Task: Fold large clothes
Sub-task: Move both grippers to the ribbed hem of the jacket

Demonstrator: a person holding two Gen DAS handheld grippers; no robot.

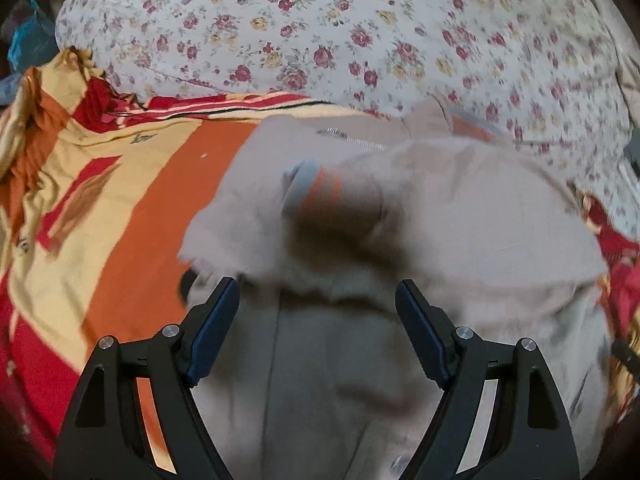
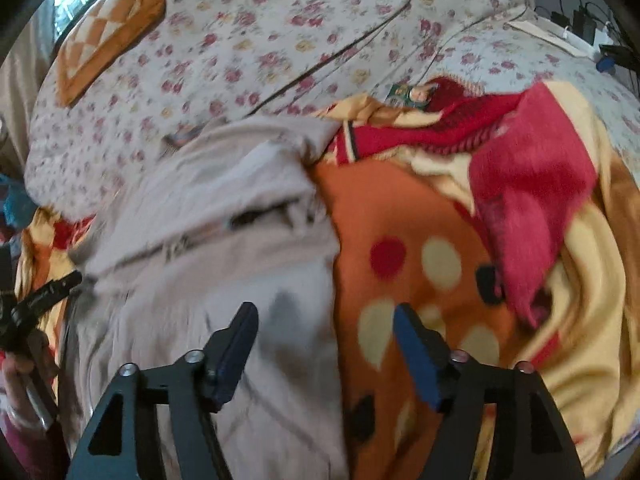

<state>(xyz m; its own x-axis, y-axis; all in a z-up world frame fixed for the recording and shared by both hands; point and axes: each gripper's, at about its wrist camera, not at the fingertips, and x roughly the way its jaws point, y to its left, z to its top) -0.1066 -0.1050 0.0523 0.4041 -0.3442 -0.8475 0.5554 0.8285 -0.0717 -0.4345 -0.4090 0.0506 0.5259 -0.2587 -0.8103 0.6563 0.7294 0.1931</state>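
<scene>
A large beige-grey cloth garment with a metal zip lies rumpled on a bed, spread over a fleecy blanket patterned in orange, red and cream. Behind both lies a white quilt printed with small red and yellow roses. A grey and orange cuff or band shows on the garment's upper folds.

The left gripper hovers over the garment with its black, blue-padded fingers spread wide and released; nothing is between them and they do not touch the cloth.

In the right wrist view the garment fills the left half and the blanket the right. The right gripper hangs above the garment's right edge where it meets the blanket, fingers apart and empty. At the far left edge a black part of the other gripper and a hand appear
</scene>
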